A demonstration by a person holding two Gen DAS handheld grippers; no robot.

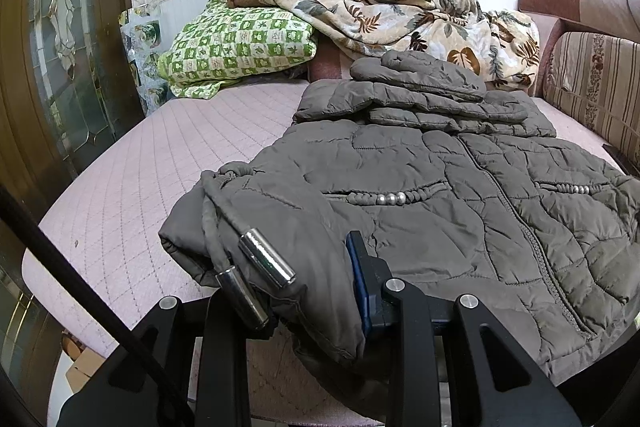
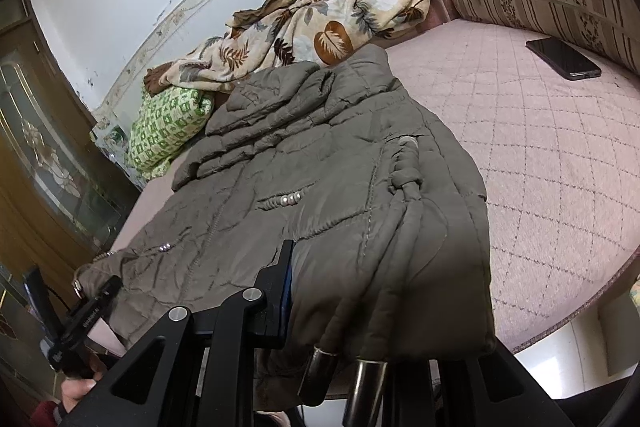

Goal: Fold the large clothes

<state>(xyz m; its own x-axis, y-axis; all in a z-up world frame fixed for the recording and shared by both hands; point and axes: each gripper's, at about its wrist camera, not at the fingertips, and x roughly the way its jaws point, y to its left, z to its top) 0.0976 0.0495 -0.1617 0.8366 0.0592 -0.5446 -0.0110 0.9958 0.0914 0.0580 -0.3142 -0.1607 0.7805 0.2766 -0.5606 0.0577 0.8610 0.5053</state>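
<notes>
A: So, where was the jacket?

B: Spread front-up on the pink mattress, filling the middle and lower right of the left wrist view, hood end toward the blanket at the top. Its hem hung over the near edge, at the bottom of both views.

A: And the claws?

B: Both were nearly closed and pinching that hem. The left gripper had a thick fold of fabric between its pads at lower centre; one blue pad showed, the other was buried. The right gripper held the other hem corner the same way, lower centre of its own view.

A: How would it handle?

B: I'd judge it soft, puffy and fairly light, but the shell looked slick, so a shallow pinch might slip. The quilting would spring back rather than crease. The drawcords with metal tips dangled loose and could swing or snag.

A: Best hold?

B: Probably the hem corners, deep, catching the seam.
</notes>
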